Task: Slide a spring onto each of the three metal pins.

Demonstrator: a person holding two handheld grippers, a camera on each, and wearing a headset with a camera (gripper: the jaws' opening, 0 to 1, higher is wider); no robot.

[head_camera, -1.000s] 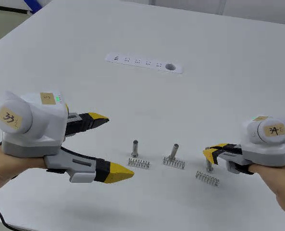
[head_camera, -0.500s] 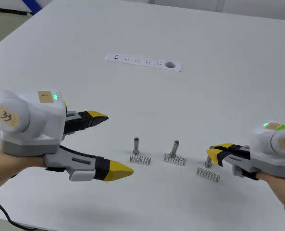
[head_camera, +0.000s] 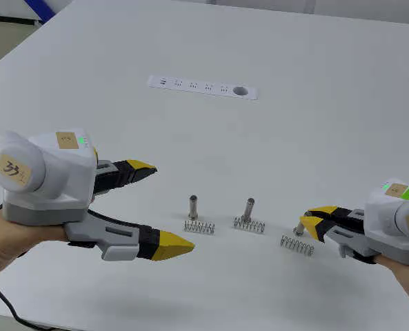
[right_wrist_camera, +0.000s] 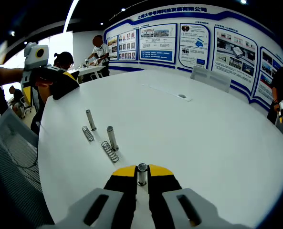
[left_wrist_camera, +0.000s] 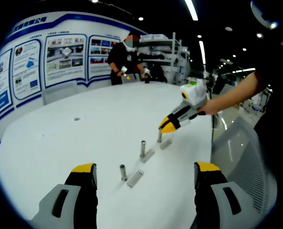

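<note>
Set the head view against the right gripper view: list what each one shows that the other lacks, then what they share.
The head view adds the third spring, lying on the table beside the right pin. The right gripper view adds the wall posters and people at a far table. Shared: the left pin and middle pin, both upright, with the left spring and middle spring lying beside them, and the right tool closed around the right pin.

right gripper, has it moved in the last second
Yes. Against the middle pin, the right gripper has drawn back rightward and toward the person, its jaws around the right pin.
</note>
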